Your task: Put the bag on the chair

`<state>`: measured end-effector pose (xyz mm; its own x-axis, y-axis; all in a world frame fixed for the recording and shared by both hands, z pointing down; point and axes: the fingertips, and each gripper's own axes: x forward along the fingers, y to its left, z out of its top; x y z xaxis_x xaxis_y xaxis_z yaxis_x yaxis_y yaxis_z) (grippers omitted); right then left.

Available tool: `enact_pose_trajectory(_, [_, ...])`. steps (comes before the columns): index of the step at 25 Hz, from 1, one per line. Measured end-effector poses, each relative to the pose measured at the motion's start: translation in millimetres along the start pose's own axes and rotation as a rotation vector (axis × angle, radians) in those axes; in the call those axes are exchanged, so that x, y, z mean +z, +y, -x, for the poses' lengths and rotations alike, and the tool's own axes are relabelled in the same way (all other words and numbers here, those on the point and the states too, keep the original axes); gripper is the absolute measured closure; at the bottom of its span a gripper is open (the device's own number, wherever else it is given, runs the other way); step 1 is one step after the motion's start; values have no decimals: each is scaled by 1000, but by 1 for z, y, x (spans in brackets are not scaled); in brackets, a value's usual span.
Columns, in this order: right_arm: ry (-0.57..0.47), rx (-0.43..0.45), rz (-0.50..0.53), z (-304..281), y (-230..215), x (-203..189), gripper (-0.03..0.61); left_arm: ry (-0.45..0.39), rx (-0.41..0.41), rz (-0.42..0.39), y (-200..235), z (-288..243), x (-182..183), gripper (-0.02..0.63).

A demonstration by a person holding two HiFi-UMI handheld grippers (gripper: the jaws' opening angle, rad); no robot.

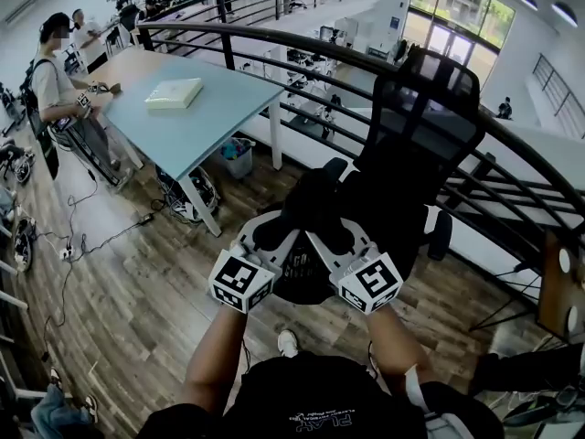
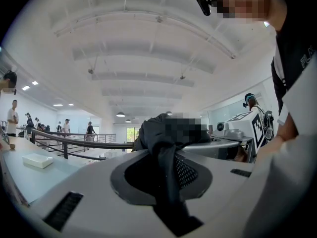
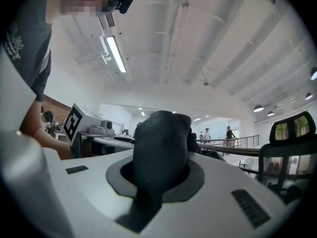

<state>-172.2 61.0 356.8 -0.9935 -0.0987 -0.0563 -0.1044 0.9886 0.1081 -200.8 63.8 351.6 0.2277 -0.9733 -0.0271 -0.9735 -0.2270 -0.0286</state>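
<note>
Transport stage of the task, judged roughly half complete: the bag [image 1: 311, 210] has been lifted but not yet set down. It is carried in the air between the two tongs, in front of the person and just short of the chair [image 1: 430, 126], whose backrest rises beyond it. The left gripper [image 1: 274, 238] is seen clenched on a fold of the bag's black fabric, beside a patch of mesh. The right gripper [image 1: 335, 238] is clamped on a rounded, padded black part of the same bag. The bag is shown as soft, dark and slumped, its lower body hanging below the jaws. The seat is largely hidden behind the bag, so whether the bag already hangs over it cannot be settled. Lowering onto the seat and release remain.
</note>
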Motion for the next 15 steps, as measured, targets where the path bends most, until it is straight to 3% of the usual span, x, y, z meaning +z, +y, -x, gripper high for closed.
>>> enact_pose_trajectory(15, [-3, -124, -31, -28, -58, -23, 512, 17, -129, 19, 37, -59, -18, 526])
